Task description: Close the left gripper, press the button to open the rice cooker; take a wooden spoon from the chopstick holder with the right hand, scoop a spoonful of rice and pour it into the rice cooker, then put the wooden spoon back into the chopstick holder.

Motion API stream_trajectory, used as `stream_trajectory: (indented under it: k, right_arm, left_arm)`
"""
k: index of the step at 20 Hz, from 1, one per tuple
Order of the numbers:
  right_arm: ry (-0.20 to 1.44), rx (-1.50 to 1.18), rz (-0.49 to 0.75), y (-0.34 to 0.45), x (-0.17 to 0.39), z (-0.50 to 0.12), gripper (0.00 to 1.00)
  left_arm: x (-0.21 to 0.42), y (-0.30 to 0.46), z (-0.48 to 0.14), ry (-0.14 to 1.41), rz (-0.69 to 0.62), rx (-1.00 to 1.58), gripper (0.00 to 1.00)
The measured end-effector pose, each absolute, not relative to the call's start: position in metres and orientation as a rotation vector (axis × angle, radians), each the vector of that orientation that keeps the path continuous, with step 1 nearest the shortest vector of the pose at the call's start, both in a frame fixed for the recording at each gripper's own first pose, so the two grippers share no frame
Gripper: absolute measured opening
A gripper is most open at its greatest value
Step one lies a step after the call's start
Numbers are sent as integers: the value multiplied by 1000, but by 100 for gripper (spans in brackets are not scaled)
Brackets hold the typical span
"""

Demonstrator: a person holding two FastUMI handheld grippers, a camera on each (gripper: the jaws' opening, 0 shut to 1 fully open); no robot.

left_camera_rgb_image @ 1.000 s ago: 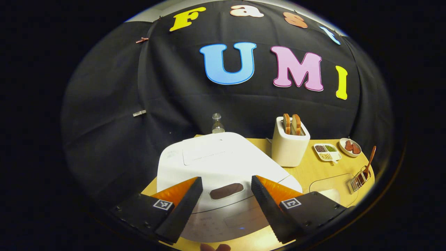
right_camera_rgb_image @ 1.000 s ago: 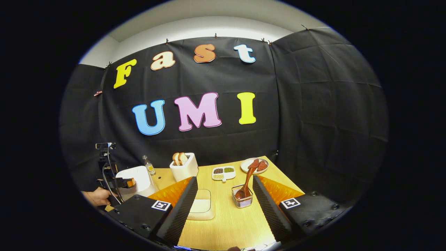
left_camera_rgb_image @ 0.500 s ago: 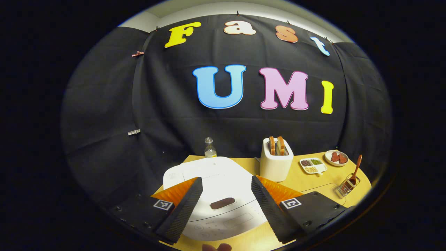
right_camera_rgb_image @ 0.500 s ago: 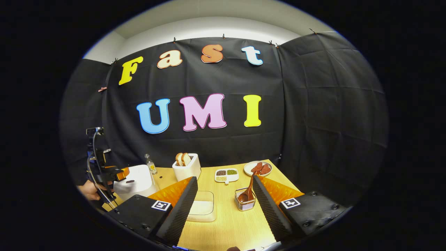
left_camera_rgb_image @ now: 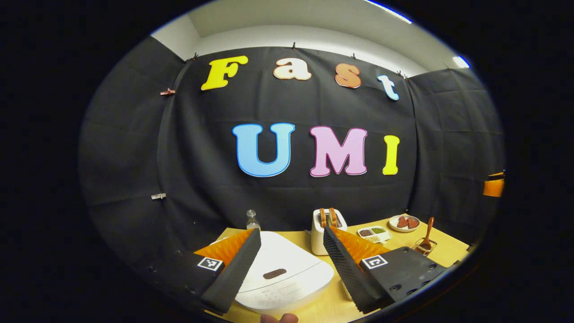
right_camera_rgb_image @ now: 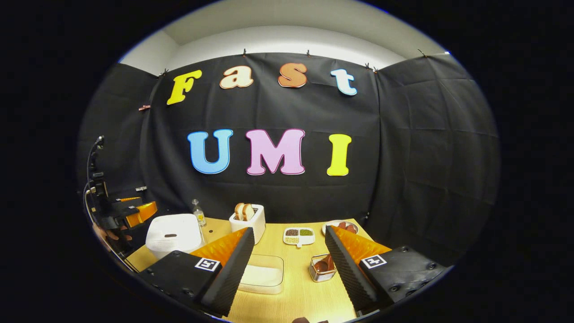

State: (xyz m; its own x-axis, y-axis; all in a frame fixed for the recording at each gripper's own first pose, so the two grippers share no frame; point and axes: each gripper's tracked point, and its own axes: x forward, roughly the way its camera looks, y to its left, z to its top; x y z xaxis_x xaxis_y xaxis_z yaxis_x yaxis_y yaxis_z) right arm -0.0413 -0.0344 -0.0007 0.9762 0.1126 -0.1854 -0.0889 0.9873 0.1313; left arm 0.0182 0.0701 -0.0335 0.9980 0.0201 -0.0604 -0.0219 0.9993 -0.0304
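The white rice cooker (left_camera_rgb_image: 282, 273) (right_camera_rgb_image: 174, 233) sits at the table's left end, lid down, with a dark oval button (left_camera_rgb_image: 274, 273) on top. My left gripper (left_camera_rgb_image: 291, 242) hangs open above and in front of it, apart from it. A wooden spoon (left_camera_rgb_image: 428, 233) stands in the wire chopstick holder (left_camera_rgb_image: 424, 246) (right_camera_rgb_image: 322, 268) on the right side. A clear container of rice (right_camera_rgb_image: 263, 274) lies on the table between the cooker and the holder. My right gripper (right_camera_rgb_image: 289, 240) stands open above the table, with nothing between its fingers. The left gripper (right_camera_rgb_image: 134, 211) and the hand holding it show at the far left.
A white toaster (left_camera_rgb_image: 322, 231) (right_camera_rgb_image: 249, 220) with bread slices stands behind the cooker. A small bottle (left_camera_rgb_image: 252, 220), a divided dish of beans (right_camera_rgb_image: 298, 235) and a plate of red pieces (left_camera_rgb_image: 404, 222) line the back of the wooden table (right_camera_rgb_image: 296, 296).
Both grippers have drawn back and up from the table; the cooker and the holder look smaller and lower in both views. Both stay open.
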Motion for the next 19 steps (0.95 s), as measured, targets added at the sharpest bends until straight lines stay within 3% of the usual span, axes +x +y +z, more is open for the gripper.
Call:
stream_trajectory:
  k: [9,10,11,17,19]
  right_arm:
    - [130,81,132,2,-29,18,99]
    - [123,81,137,6,-29,20,94]
    - [118,82,140,9,-29,21,98]
    - [66,75,156,22,-34,32,94]
    - [66,79,161,24,-34,32,97]
  left_arm:
    - [-33,68,-1,-19,-32,-83,96]
    - [-37,71,2,-29,-29,-74,96]
    - [-42,77,1,-31,-21,-61,96]
    - [-64,95,1,-17,23,-21,97]
    - [-67,98,0,-13,30,-19,96]
